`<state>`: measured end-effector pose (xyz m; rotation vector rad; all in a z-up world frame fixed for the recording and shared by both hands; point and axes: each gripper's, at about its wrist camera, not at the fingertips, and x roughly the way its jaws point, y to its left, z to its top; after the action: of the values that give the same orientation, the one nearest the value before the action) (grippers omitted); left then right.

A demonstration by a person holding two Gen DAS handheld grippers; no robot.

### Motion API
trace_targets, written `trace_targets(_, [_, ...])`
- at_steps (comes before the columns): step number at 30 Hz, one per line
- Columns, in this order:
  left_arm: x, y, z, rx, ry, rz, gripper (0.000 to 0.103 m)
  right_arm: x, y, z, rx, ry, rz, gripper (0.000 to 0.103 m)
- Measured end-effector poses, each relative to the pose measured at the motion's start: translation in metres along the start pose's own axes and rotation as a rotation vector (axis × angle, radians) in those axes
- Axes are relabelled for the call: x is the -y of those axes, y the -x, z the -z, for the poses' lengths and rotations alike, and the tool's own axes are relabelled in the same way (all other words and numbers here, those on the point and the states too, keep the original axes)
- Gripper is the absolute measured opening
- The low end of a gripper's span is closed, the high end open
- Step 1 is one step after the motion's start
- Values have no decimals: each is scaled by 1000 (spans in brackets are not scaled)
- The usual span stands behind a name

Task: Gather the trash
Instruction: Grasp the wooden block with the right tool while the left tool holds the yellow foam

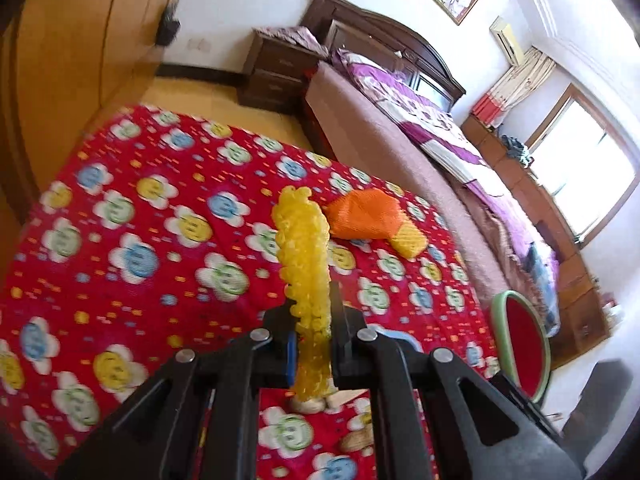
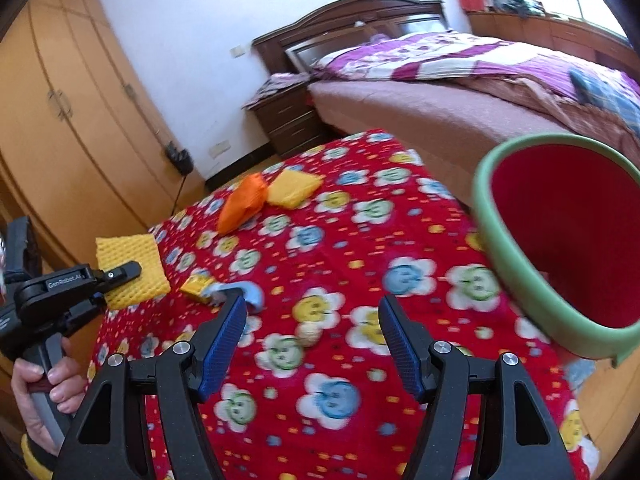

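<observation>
My left gripper (image 1: pixel 314 312) is shut on a yellow foam net (image 1: pixel 306 264), held edge-on above the red flowered tablecloth (image 1: pixel 132 208). The right wrist view shows that same net (image 2: pixel 130 270) in the left gripper (image 2: pixel 132 270) at the table's left edge. An orange foam net (image 1: pixel 360 212) and a second yellow foam net (image 1: pixel 408 240) lie together at the table's far side; they also show in the right wrist view, orange (image 2: pixel 240 204) and yellow (image 2: pixel 294 188). My right gripper (image 2: pixel 312 332) is open and empty over the table. A red bin with a green rim (image 2: pixel 560 248) stands at the right.
A small yellow wrapper (image 2: pixel 196 286), a pale blue scrap (image 2: pixel 252 296) and a beige ball (image 2: pixel 309 334) lie on the cloth near my right fingers. A bed (image 2: pixel 460 92) and a dark nightstand (image 2: pixel 286 120) stand beyond the table, with wooden wardrobes (image 2: pixel 68 120) at left.
</observation>
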<state>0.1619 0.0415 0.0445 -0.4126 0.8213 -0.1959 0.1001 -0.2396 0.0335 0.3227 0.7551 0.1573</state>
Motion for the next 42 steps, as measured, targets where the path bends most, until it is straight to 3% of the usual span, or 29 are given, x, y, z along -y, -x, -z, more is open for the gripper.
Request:
trace_targets(12, [-34,26,16,52,-5,-98,11,-66,-47,17,-150,202,-86,70])
trace_targets(16, [-44,32,20,61,10,-106,11,-79,-60,24,-184,264,-78,78])
trace_targets(22, [-49,30,26,48,27,-101,11,-93,-77,30,-216,351,-47,78])
trace_targets(29, [-51,28,27,49,34,-92,11,-107,-92,31,-220,444,1,80])
trace_targets(42, [-49,26,30,47,28,-83,11,-115,-104,30,-207,443,59,81])
